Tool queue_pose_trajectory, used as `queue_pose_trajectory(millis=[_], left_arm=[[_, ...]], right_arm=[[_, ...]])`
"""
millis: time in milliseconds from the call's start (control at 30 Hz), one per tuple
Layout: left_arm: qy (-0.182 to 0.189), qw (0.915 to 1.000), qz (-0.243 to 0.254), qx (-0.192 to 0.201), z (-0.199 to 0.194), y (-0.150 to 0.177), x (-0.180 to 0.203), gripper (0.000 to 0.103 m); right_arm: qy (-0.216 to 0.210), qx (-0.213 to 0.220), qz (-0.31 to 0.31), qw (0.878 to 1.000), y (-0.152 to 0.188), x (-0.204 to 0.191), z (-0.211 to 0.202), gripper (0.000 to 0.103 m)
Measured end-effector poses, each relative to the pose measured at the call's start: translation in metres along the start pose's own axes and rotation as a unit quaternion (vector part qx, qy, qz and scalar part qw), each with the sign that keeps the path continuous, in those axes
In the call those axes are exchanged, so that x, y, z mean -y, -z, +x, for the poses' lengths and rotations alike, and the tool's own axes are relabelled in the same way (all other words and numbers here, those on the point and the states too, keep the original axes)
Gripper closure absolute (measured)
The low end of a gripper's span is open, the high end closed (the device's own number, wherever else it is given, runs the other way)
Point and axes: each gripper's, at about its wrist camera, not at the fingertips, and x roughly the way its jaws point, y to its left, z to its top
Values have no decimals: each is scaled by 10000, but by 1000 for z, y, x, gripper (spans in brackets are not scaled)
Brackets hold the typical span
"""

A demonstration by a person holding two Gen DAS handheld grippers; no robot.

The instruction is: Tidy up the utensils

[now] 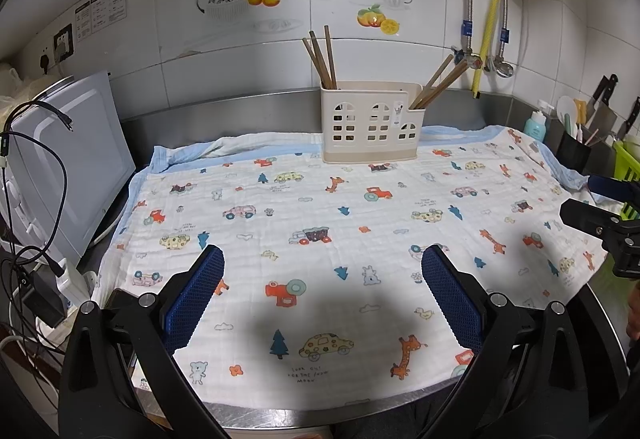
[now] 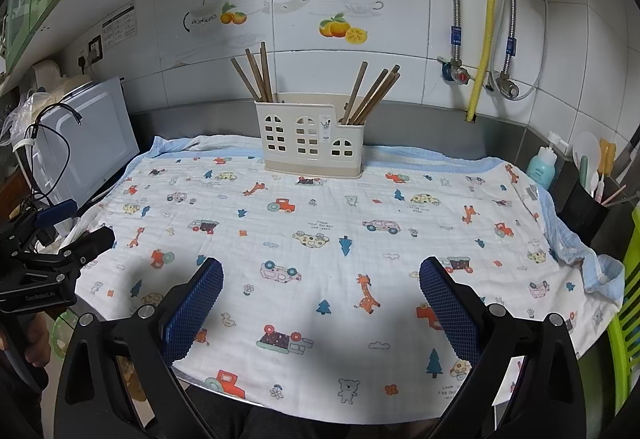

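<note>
A cream utensil holder (image 1: 370, 121) (image 2: 312, 135) shaped like a house stands at the back of the patterned cloth (image 1: 320, 239) (image 2: 320, 239). Wooden chopsticks (image 1: 322, 57) (image 2: 256, 73) lean in its left compartment, and more chopsticks (image 1: 438, 83) (image 2: 372, 93) lean in its right one. My left gripper (image 1: 322, 263) hovers open over the near part of the cloth, nothing between its blue pads. My right gripper (image 2: 320, 273) is open too and holds nothing. Each gripper shows at the edge of the other's view, the right gripper (image 1: 592, 207) and the left gripper (image 2: 76, 223).
A white microwave (image 1: 68, 175) (image 2: 86, 143) with dangling cables stands at the left. At the right are a blue bottle (image 2: 542, 165), a black tub of utensils (image 2: 584, 203), knives (image 1: 604, 99) and a green rack (image 2: 624, 319). Pipes and valves (image 2: 472, 75) run down the tiled wall.
</note>
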Motion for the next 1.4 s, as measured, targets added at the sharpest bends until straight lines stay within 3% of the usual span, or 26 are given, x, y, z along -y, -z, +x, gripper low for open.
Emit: queue_pose_trajectory(millis=[1400], left_arm=[[14,10000,4,0,0,-1,1,5]], right_arm=[[-69,8,-57,10000,-3,-6,-2,8]])
